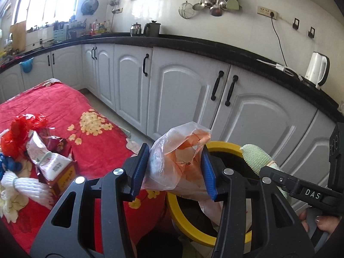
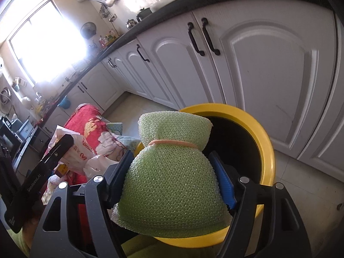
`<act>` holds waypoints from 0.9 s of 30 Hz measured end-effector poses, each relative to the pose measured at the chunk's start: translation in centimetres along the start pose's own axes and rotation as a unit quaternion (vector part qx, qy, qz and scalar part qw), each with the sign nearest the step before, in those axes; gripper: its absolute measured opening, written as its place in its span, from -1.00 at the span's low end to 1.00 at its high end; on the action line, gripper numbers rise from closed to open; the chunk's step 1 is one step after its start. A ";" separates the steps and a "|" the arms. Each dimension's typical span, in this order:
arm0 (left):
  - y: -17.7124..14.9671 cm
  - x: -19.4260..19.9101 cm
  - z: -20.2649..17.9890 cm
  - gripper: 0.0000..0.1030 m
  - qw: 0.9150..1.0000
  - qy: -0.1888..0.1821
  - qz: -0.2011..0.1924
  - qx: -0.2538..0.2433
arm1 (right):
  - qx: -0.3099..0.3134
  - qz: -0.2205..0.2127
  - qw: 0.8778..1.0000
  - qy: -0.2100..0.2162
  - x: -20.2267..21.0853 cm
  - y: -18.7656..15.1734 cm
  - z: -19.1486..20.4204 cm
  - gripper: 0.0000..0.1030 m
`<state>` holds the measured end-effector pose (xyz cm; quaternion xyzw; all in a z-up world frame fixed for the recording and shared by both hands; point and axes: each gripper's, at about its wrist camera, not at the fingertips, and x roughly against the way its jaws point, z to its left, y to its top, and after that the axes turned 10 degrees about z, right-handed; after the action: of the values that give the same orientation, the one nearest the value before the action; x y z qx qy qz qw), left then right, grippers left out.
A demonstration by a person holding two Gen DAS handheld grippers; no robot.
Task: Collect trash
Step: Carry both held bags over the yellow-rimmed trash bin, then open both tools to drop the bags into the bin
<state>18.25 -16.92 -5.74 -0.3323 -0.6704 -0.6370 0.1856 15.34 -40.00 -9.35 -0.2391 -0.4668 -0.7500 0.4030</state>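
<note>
Trash is already in both grippers, and the drop turns on how each piece sits over the yellow-rimmed bin (image 2: 266, 148). Nearest in the right wrist view, the right gripper (image 2: 172, 178) pinches a green foam net (image 2: 172, 182) tied with a pink band, long axis running forward along the fingers, its front end hanging above the bin's near rim and dark opening. In the left wrist view, the left gripper (image 1: 175, 169) clamps a crumpled plastic bag (image 1: 176, 157) between its blue pads (image 1: 142, 167), upright over the bin's near-left rim, a tail dangling inside. I judge both loads close enough to release, the right one more central. Farther left, more rubbish (image 1: 43, 161) lies on the red floral cloth (image 1: 64, 101).
</note>
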 end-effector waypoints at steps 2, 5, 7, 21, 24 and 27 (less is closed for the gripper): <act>-0.1 -0.5 -0.3 -0.25 1.000 0.001 0.004 -0.002 | -0.003 0.003 1.000 0.000 -0.2 -0.2 -0.2 0.36; -0.3 -1.2 -0.7 -0.24 1.000 0.000 0.012 -0.004 | -0.008 0.011 1.000 0.002 -0.6 -0.3 -0.6 0.37; -0.5 -1.7 -0.9 -0.24 1.000 -0.002 0.017 -0.006 | -0.011 0.014 1.000 0.003 -0.8 -0.3 -0.7 0.38; -1.0 -3.0 -0.1 0.23 0.999 -0.025 0.038 0.009 | -0.038 0.013 0.999 -0.005 -1.1 -0.4 -2.3 0.55; -0.9 -2.4 0.4 0.47 0.999 -0.029 0.031 0.017 | -0.036 0.009 0.999 -0.010 -0.9 -0.5 -2.2 0.56; -0.9 -1.6 1.0 0.73 0.999 -0.028 0.023 0.024 | -0.032 0.001 0.999 -0.012 -0.5 -0.4 -1.8 0.57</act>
<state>18.95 -16.23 -7.54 -0.3610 -0.6826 -0.6066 0.1892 15.33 -41.37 -10.75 -0.2617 -0.4471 -0.7612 0.3901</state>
